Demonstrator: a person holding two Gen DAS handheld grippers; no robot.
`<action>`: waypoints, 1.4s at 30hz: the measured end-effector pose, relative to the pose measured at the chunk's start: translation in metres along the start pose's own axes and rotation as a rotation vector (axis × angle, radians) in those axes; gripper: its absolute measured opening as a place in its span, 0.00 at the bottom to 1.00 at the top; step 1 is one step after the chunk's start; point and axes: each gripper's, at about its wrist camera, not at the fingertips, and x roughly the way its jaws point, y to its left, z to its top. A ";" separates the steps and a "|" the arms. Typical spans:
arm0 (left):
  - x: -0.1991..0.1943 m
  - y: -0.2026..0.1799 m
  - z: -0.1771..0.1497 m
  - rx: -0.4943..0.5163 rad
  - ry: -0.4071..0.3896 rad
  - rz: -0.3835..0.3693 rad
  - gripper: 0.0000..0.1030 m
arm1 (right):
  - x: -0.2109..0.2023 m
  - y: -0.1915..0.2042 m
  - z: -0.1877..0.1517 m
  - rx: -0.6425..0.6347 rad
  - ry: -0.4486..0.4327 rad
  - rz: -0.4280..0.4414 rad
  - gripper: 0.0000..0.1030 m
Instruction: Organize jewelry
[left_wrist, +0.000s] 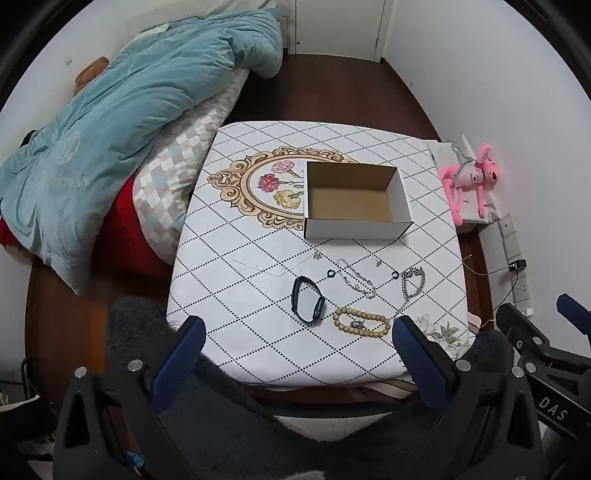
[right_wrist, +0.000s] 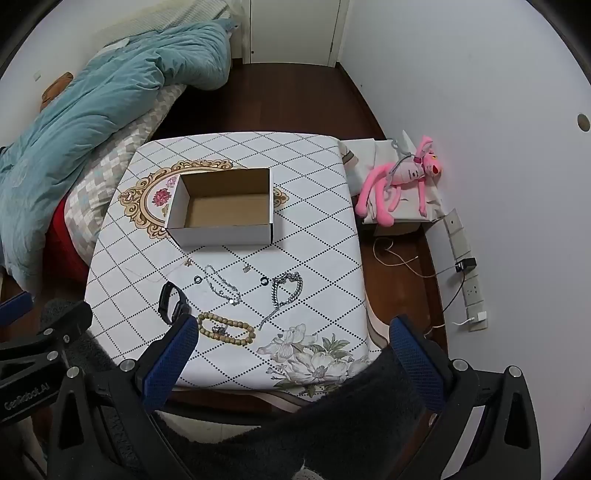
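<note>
Both grippers are hanging back over the near edge of the table (left_wrist: 258, 354), above the person's dark fleece lap; the left gripper (left_wrist: 297, 345) and the right gripper (right_wrist: 293, 345) are each holding their blue-padded jaws wide apart with nothing between them, probably readying for a first pick. Just beyond them the jewelry is lying spread in a loose row, apparently so that each piece can be taken singly: one wooden bead bracelet (left_wrist: 361, 322) nearest, one black band (left_wrist: 307, 300) to its left, then two silver chains, a fine one (left_wrist: 356, 278) and a heavier one (right_wrist: 287, 288) to its right, two small dark rings (right_wrist: 198, 280) (right_wrist: 264, 281), and two tiny pieces too small to identify. Farther on, one open cardboard box (left_wrist: 356, 201) is sitting empty, likely waiting to receive them. Far right, off the table, one pink plush toy (right_wrist: 400, 177) is lying.
</note>
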 end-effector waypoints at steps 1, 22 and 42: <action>0.000 0.000 0.000 -0.001 0.000 -0.003 1.00 | 0.000 0.000 0.000 -0.001 0.001 0.003 1.00; -0.005 -0.008 -0.002 0.012 0.007 -0.003 1.00 | 0.001 -0.002 0.002 0.001 0.015 -0.006 1.00; -0.008 -0.006 0.003 0.018 0.002 -0.006 1.00 | -0.009 -0.006 0.008 0.002 0.011 -0.006 1.00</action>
